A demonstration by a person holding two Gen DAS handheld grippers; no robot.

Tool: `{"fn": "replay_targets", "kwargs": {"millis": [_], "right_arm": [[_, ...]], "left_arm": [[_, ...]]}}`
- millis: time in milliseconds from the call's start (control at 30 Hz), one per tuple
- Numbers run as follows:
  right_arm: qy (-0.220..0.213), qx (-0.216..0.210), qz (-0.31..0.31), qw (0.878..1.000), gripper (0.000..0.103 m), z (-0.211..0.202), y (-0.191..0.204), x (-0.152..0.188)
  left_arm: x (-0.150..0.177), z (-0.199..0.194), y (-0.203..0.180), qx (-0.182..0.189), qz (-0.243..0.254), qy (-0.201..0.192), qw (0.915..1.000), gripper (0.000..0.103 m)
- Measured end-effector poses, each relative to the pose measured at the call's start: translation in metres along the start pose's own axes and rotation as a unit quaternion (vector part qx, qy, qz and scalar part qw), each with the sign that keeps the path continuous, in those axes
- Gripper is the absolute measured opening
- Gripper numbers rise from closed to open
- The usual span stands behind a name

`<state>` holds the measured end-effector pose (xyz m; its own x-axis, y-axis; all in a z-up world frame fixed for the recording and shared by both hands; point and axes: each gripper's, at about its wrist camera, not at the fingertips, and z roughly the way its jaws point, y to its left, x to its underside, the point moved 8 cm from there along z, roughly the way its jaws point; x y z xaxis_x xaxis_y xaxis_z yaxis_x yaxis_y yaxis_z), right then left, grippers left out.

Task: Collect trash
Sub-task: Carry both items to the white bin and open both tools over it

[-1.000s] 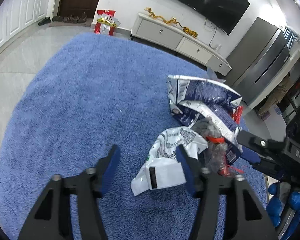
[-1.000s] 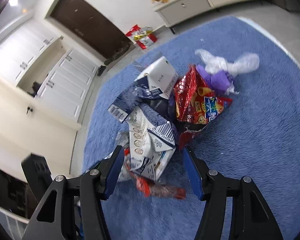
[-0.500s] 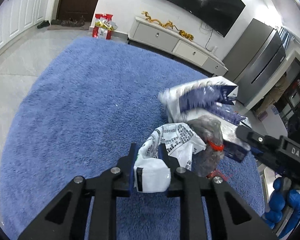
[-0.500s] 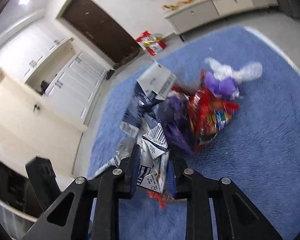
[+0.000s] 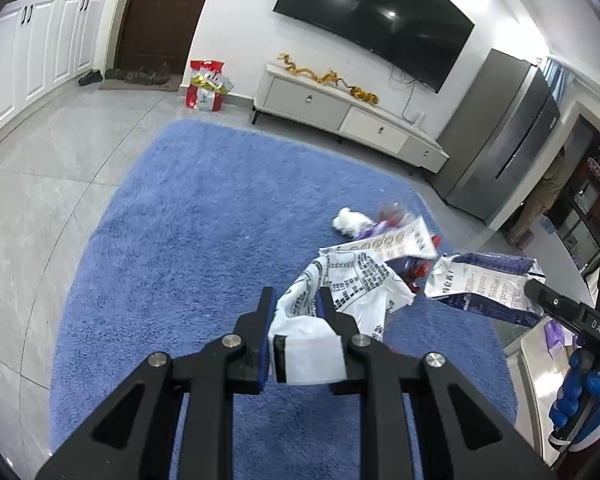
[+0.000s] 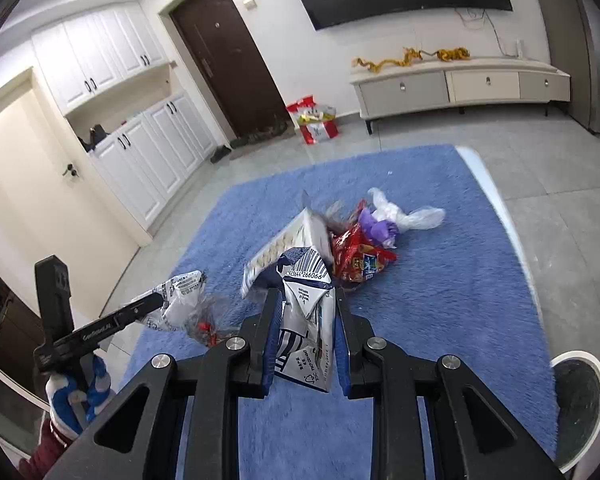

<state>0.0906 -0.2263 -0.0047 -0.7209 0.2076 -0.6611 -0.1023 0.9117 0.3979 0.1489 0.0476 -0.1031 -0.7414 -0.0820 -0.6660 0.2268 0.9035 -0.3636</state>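
While my left tool [image 5: 294, 308] pinches the white wrapper [image 5: 342, 284] and my right tool [image 6: 306, 312] the carton [image 6: 306, 320], I lift steadily, keeping both squeezed.

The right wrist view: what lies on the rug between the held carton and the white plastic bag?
A red snack wrapper and purple wrapper lie between carton and bag.
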Motion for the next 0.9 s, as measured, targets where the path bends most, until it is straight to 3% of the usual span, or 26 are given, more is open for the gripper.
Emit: {"fn": "replay_targets", "kwargs": {"millis": [300,567,767,900], "right_arm": [[-0.062,-0.018,0.033,0.997,0.024,-0.077,-0.029,0.003],[-0.122,0.014,0.051,0.991,0.024,-0.145,-0.071,0.012],[-0.151,0.062,0.083,0.983,0.024,-0.191,-0.119,0.034],[-0.161,0.096,0.118,0.975,0.024,-0.215,-0.162,0.056]], "left_arm": [[-0.011,-0.024,-0.059,0.036,0.038,-0.014,0.9985,0.019],[-0.012,-0.024,-0.134,0.076,0.085,0.002,0.9935,0.019],[-0.005,-0.007,-0.215,0.11,0.141,0.033,0.9833,0.019],[0.01,0.013,-0.282,0.128,0.195,0.062,0.9704,0.019]]}}
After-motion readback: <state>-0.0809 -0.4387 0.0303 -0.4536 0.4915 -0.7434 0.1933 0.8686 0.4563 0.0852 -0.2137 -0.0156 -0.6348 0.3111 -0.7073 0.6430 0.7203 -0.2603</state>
